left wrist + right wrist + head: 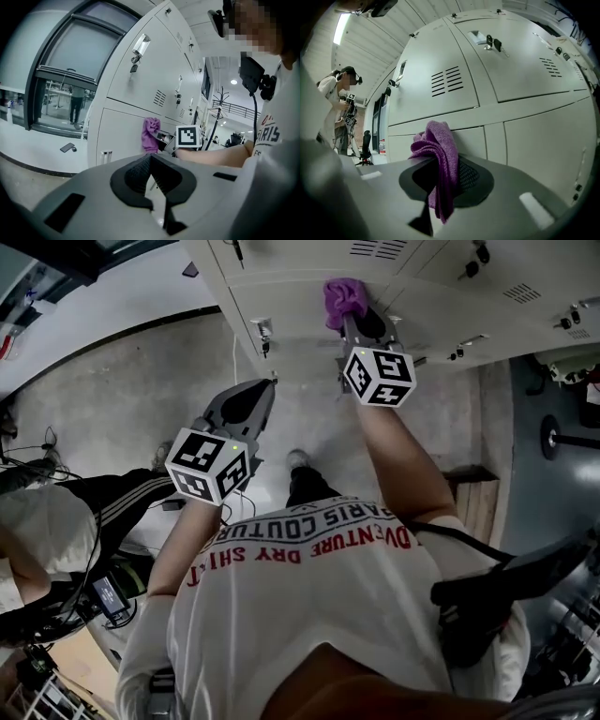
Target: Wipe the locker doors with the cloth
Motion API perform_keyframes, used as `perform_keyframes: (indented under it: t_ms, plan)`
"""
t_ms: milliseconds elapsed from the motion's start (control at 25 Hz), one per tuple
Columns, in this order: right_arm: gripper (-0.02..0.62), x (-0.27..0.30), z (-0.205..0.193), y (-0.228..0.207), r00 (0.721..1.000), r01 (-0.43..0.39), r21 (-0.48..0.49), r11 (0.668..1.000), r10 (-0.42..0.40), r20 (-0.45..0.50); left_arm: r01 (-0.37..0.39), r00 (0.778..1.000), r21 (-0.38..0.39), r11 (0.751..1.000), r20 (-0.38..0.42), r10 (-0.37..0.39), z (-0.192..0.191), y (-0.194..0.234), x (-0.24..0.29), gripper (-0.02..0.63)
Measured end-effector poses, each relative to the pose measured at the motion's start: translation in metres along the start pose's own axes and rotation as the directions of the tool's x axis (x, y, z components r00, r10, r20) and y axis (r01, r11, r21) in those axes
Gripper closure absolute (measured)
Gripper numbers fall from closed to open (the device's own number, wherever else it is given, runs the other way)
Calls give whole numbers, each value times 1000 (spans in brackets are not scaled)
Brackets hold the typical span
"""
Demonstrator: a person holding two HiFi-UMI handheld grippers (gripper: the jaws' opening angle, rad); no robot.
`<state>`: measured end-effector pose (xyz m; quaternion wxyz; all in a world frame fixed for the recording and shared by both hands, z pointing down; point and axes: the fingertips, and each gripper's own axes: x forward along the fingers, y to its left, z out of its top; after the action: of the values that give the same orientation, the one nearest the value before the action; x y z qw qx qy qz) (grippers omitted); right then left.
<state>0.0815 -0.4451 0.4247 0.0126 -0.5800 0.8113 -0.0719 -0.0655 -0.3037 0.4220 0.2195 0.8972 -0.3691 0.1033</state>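
The right gripper [440, 180] is clamped on the purple cloth [439, 152], holding it against a locker door [471, 140] just under a vented one. The left gripper [156, 176] hangs well back from the lockers, its jaws together with nothing between them.

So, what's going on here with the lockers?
A person is holding a gripper in each hand in front of a bank of grey lockers. The right gripper has its fingers shut on a purple cloth and holds it up at a locker door, apparently touching it, ready to wipe. The left gripper hangs lower and away from the lockers, with its fingers together and nothing between them.
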Motion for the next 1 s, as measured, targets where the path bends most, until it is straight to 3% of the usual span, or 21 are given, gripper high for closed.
perform_keyframes:
  t_ms: [320, 600, 760, 1000]
  plan:
    - [545, -24, 9, -61, 992, 122, 14, 992, -122, 15, -15, 1000, -22, 1000, 4, 15, -7, 7, -9, 607]
    - [546, -28, 11, -67, 993, 116, 55, 992, -117, 10, -55, 998, -9, 998, 40, 55, 1, 10, -31, 607]
    - [546, -39, 24, -40, 997, 53, 58, 997, -56, 45, -74, 995, 11, 997, 75, 73, 10, 8, -47, 607]
    - [546, -32, 29, 53, 982, -173, 92, 981, 165, 91, -116, 989, 19, 993, 95, 113, 12, 12, -68, 607]
